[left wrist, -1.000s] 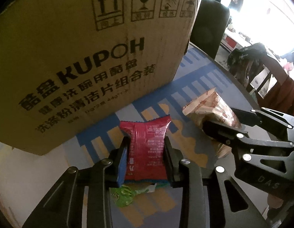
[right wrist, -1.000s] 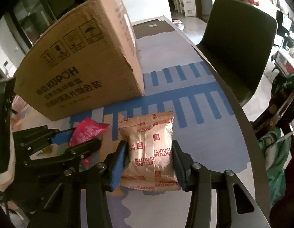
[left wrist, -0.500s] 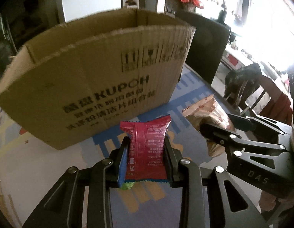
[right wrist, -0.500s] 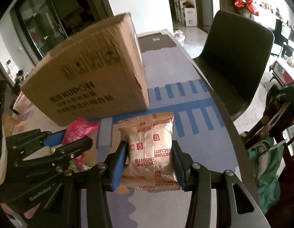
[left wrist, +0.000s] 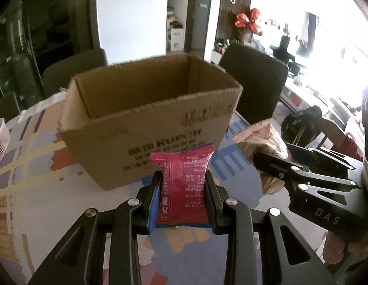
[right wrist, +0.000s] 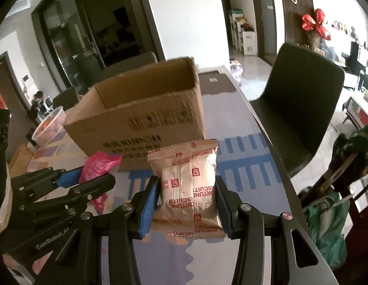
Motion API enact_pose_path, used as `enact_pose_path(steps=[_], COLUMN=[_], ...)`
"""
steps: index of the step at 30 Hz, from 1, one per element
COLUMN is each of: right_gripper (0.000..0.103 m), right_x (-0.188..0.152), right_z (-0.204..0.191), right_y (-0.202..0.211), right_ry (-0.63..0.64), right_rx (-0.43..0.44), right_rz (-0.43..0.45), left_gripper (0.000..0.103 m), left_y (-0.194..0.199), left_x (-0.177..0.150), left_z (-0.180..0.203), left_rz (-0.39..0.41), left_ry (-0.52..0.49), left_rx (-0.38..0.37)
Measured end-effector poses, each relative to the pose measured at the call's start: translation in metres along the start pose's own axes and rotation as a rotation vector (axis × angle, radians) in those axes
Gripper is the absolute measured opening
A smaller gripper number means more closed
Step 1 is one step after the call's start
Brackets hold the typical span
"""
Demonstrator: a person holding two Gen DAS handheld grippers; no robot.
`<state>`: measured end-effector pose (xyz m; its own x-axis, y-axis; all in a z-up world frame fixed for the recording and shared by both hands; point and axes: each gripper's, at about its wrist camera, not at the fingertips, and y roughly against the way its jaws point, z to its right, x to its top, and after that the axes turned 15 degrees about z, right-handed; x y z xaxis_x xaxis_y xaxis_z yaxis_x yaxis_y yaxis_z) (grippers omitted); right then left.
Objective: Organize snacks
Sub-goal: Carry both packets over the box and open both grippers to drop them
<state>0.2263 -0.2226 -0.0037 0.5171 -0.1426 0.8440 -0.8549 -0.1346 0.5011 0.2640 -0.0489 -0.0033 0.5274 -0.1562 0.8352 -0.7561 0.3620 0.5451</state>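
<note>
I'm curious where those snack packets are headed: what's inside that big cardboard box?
Only the upper inner walls of the cardboard box show, bare brown cardboard. Its near wall covers the bottom in both views, so whether any snacks already lie inside cannot be seen.

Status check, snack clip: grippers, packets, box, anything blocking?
Left gripper shut on red packet. Right gripper shut on biscuit packet. Box open ahead; path clear.

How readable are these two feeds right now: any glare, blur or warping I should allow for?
Left wrist view: window glare washes out the right side; the cardboard box print is motion-smeared, the red packet stays sharp. Right wrist view: evener light, box lettering blurred, the biscuit packet crisp. Both bend at the fisheye edges.
</note>
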Motion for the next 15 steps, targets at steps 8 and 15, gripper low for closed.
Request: enact_pose_path(steps=[8,15], right_gripper=[0.047,0.047], right_x=[0.021,0.045], right_z=[-0.019,-0.034], right_y=[0.014,0.019], right_ry=[0.024,0.045], right_rx=[0.030,0.055], right_rz=[0.062,0.116], left_gripper=[0.033,0.033], left_y=[0.023,0.037], left_x=[0.017,0.037], left_z=[-0.011,-0.020], left_rz=[0.070,0.125], left_ry=[0.014,0.018], left_rx=[0.028,0.056])
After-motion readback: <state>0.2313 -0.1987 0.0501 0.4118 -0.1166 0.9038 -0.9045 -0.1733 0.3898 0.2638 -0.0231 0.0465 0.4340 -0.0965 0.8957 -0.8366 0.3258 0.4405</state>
